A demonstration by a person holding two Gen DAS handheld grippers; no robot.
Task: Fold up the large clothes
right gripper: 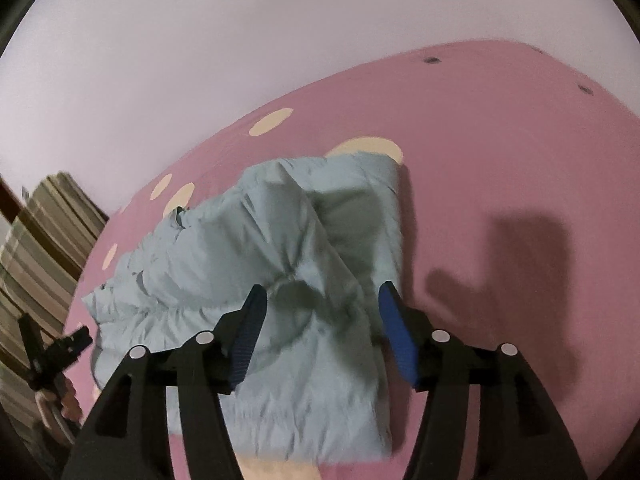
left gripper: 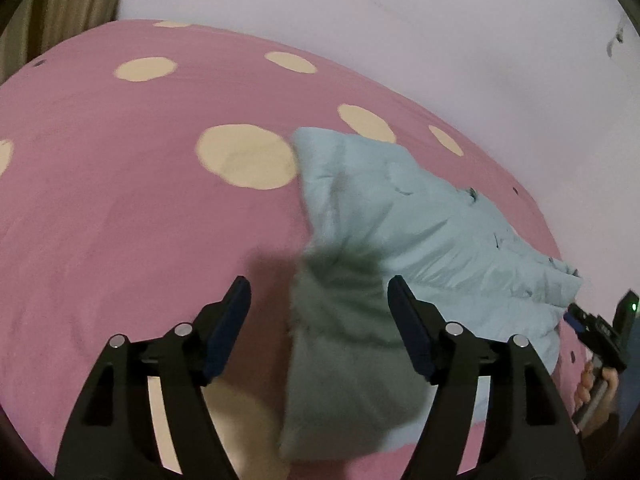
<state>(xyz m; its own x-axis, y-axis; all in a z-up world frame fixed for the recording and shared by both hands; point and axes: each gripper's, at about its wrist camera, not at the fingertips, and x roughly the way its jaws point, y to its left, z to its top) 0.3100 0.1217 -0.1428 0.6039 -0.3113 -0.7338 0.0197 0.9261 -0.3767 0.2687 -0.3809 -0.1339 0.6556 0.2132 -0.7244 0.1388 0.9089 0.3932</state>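
Observation:
A light blue puffy jacket lies partly folded on a pink bed cover with cream dots. It also shows in the right wrist view. My left gripper is open, hovering above the jacket's near left edge, with its shadow on the fabric. My right gripper is open above the middle of the jacket, nothing between its fingers. The other gripper shows at the right edge of the left wrist view and at the lower left of the right wrist view.
The pink bed cover stretches wide around the jacket. A pale wall stands behind the bed. A striped curtain hangs at the left of the right wrist view.

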